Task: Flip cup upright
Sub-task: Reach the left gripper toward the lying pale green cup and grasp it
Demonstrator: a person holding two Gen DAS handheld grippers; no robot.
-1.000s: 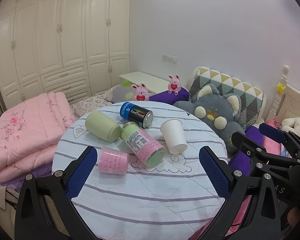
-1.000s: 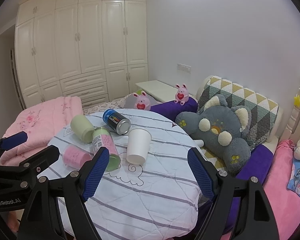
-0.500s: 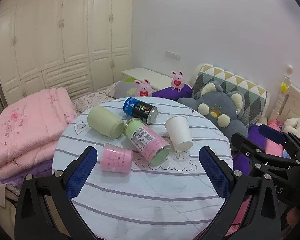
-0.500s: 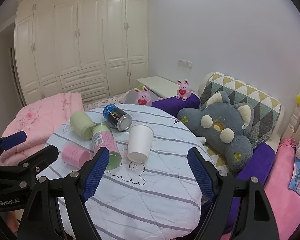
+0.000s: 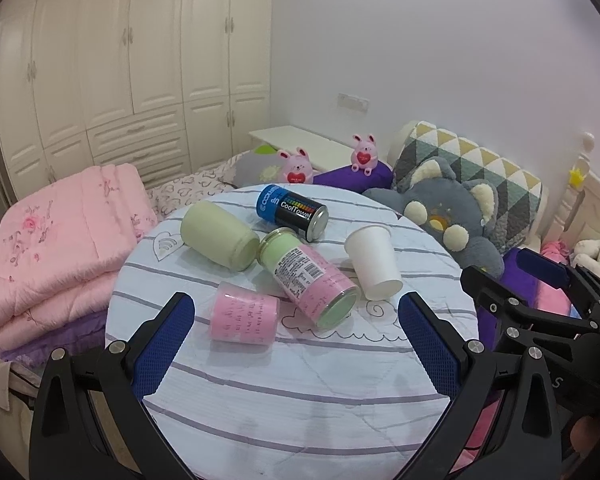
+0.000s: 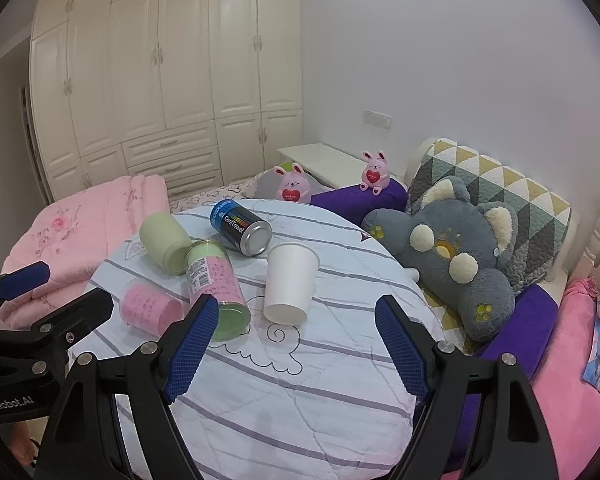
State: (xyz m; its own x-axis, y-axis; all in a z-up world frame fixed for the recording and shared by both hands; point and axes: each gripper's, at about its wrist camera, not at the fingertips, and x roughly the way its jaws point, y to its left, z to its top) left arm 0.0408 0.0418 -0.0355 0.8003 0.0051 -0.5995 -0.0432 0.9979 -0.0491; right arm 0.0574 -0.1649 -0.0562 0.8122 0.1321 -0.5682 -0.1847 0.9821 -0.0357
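A white paper cup (image 5: 374, 262) lies on its side on the round striped table (image 5: 300, 392), its base toward me and its mouth away; it also shows in the right wrist view (image 6: 290, 283). My left gripper (image 5: 296, 344) is open and empty, hovering above the table's near part, short of the cup. My right gripper (image 6: 296, 348) is open and empty, just short of the cup and above the table.
Left of the cup lie a pink-and-green labelled can (image 5: 310, 282), a small pink can (image 5: 245, 319), a pale green jar (image 5: 219, 235) and a blue-black CoolTowel can (image 5: 292, 213). A grey plush pillow (image 6: 452, 252) and folded pink quilt (image 5: 48, 240) flank the table.
Both views have crept a little toward the table; the cans and cup look slightly larger and lower. Both grippers stay open. Nothing on the table has moved.
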